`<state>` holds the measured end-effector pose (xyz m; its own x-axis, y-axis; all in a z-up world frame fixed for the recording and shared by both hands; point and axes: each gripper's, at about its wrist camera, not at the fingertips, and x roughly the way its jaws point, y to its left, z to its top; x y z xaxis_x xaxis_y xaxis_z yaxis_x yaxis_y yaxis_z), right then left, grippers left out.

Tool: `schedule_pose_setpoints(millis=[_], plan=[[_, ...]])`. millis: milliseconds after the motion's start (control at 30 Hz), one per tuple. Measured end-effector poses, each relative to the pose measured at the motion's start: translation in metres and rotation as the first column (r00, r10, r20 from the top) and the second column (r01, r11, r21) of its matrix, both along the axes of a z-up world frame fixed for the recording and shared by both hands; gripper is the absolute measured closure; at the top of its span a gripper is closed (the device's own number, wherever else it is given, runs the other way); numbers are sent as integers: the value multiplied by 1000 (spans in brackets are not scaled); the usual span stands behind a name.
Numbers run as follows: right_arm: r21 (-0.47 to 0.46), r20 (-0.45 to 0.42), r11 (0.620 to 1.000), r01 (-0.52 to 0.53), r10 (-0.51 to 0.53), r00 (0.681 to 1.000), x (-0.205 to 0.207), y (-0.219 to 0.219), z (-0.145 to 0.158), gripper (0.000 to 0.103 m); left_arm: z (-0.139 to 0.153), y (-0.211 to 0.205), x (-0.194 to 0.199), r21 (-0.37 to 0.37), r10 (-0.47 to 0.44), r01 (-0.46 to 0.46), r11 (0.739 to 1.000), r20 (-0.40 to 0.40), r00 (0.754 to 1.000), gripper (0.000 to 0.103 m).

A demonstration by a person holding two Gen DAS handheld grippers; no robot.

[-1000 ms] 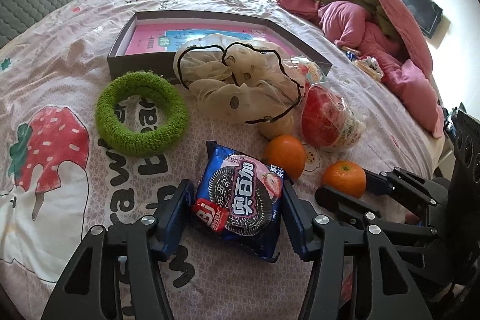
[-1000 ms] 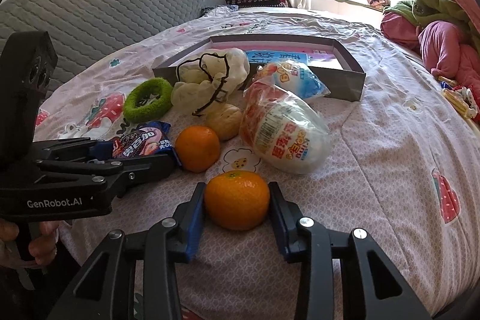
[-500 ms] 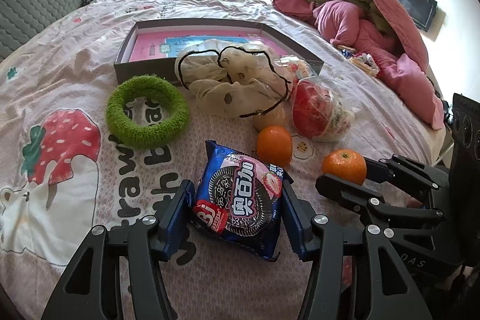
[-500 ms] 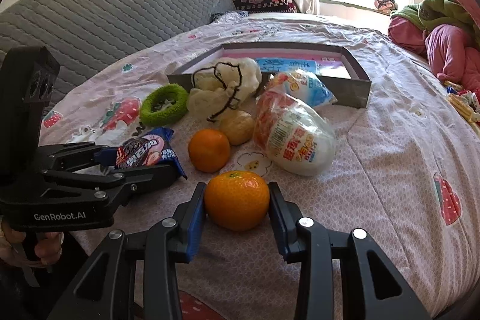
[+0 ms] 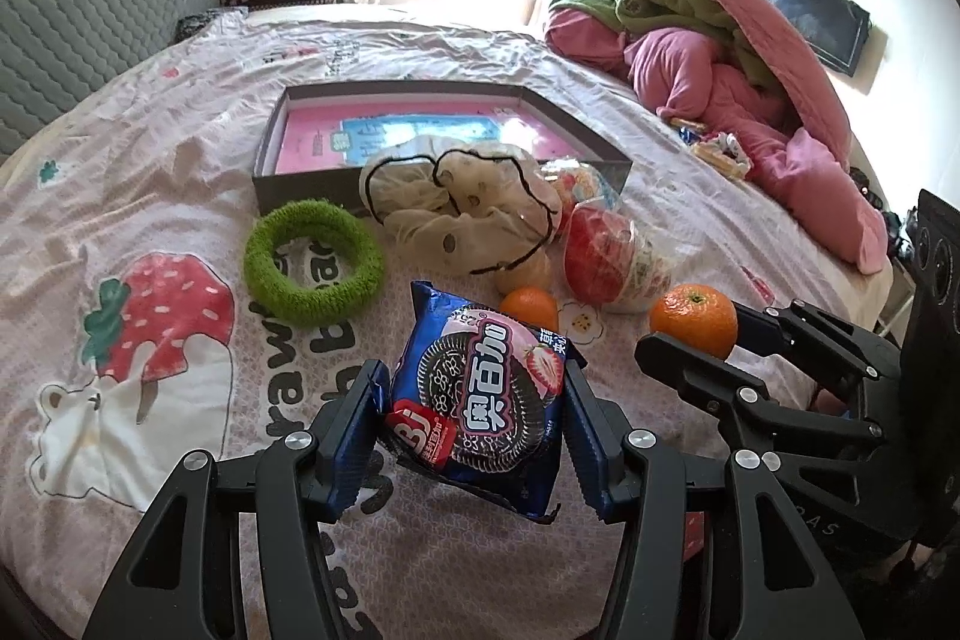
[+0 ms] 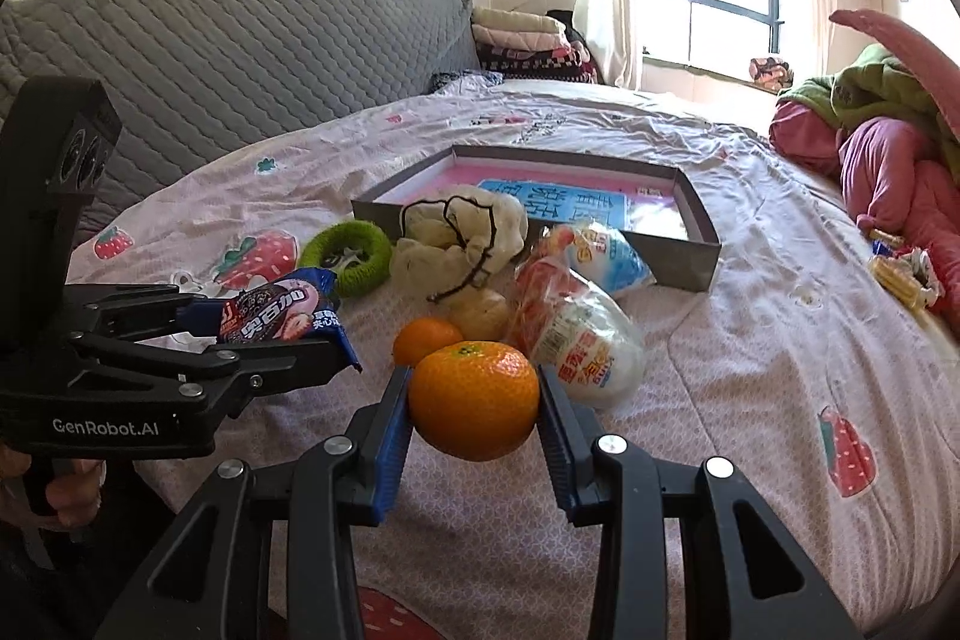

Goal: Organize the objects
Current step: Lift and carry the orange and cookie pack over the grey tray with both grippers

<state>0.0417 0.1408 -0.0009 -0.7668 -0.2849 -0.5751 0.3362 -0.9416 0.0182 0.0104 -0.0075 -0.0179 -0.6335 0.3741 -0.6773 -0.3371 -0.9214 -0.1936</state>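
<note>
My left gripper (image 5: 474, 400) is shut on a blue cookie packet (image 5: 480, 394), held just above the bedspread. My right gripper (image 6: 474, 400) is shut on an orange tangerine (image 6: 474, 400), also lifted clear of the bed. In the left wrist view the right gripper (image 5: 690, 334) shows at the right with the tangerine (image 5: 693, 319). In the right wrist view the left gripper (image 6: 336, 340) shows at the left with the packet (image 6: 276, 313). A shallow grey box (image 5: 312, 196) with a pink floor lies open further back.
On the bed lie a green fuzzy ring (image 5: 312, 259), a cream scrunchie (image 5: 462, 208), a second tangerine (image 5: 528, 307), a red-and-white snack bag (image 5: 612, 256) and a blue-white bag (image 6: 612, 256). Pink and green bedding (image 5: 750, 88) is piled at the right. A grey headboard (image 6: 240, 52) stands at the left.
Both grippers have risen with their loads: the packet and the tangerine now hang above the bedspread, and the views tilt up toward the window.
</note>
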Motion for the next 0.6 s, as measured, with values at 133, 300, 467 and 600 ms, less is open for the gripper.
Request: schedule_pose_setpoints(millis=[133, 300, 467, 600], plan=[[2, -24, 1000, 19, -19, 1000, 1, 3, 5, 63, 7, 0, 2, -7, 13, -13, 1000, -31, 999, 45], [-16, -39, 999, 43, -43, 998, 0, 9, 9, 63, 10, -2, 2, -14, 25, -26, 1000, -50, 998, 45], [-20, -50, 998, 55, -56, 997, -3, 14, 12, 63, 12, 0, -2, -22, 28, -29, 999, -57, 998, 45], [-29, -54, 998, 56, -58, 997, -9, 17, 16, 63, 15, 1, -7, -16, 28, -29, 999, -63, 998, 45]])
